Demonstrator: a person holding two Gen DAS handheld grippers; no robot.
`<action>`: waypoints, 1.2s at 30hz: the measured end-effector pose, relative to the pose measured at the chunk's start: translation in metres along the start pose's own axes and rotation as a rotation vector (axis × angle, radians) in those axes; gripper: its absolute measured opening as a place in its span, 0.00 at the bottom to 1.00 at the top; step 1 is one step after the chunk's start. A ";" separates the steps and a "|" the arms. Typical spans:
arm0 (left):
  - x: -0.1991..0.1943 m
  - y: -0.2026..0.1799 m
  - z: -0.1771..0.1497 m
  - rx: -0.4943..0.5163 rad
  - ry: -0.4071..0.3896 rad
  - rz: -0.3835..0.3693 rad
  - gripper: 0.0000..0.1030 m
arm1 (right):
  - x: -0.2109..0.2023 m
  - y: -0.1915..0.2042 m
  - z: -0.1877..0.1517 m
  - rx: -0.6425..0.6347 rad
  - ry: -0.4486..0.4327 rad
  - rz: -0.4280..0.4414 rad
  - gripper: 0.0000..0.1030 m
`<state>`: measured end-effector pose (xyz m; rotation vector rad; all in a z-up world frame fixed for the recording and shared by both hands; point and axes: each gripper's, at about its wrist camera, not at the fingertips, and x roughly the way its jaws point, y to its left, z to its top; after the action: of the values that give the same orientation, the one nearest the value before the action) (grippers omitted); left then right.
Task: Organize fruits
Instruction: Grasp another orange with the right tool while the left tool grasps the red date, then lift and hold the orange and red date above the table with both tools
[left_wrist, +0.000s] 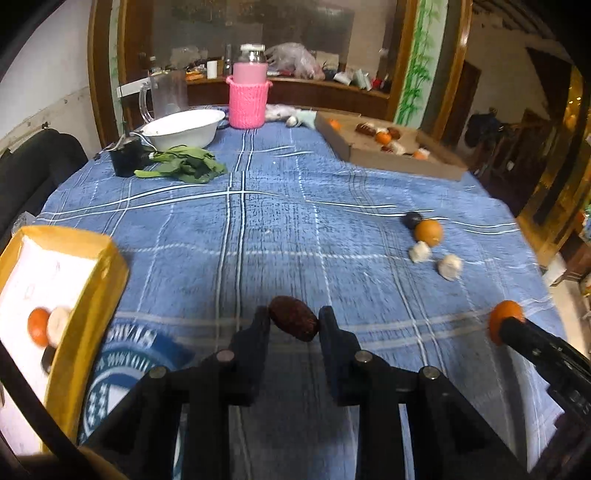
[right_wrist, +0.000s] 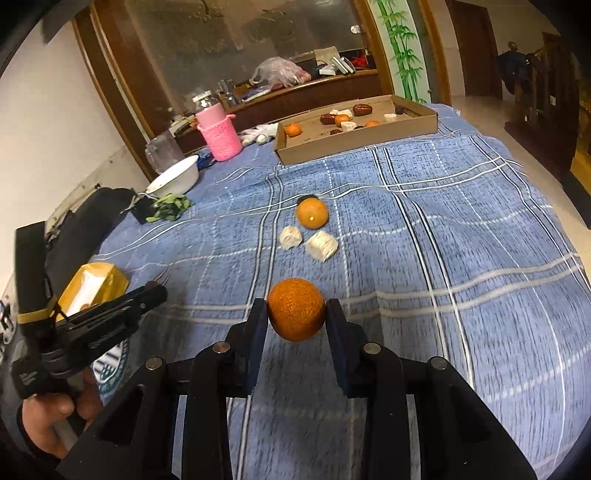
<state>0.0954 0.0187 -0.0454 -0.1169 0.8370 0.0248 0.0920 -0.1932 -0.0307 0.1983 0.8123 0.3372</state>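
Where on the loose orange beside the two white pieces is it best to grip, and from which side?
Take the loose orange across its widest middle, coming down from above. It is round, so jaws placed off the middle would probably slip. Set them left and right in the right wrist view: those sides look free, while a dark fruit touches it behind and the white pieces lie close in front.

On the blue checked tablecloth (left_wrist: 280, 229), the flat brown cardboard tray (left_wrist: 391, 155) lies far right, the yellow-rimmed cardboard box (left_wrist: 88, 295) near left, the white enamel bowl (left_wrist: 184, 129) far left.
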 end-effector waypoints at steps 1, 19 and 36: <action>-0.007 0.000 -0.004 0.009 -0.011 0.000 0.29 | -0.005 0.002 -0.004 -0.001 -0.007 0.001 0.30; -0.053 0.003 -0.038 0.036 -0.200 0.066 0.29 | -0.035 0.031 -0.040 -0.009 -0.130 -0.056 0.30; -0.056 0.001 -0.042 0.047 -0.218 0.098 0.29 | -0.036 0.034 -0.042 -0.021 -0.136 -0.092 0.30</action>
<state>0.0268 0.0161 -0.0312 -0.0285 0.6249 0.1081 0.0309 -0.1734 -0.0244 0.1617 0.6811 0.2434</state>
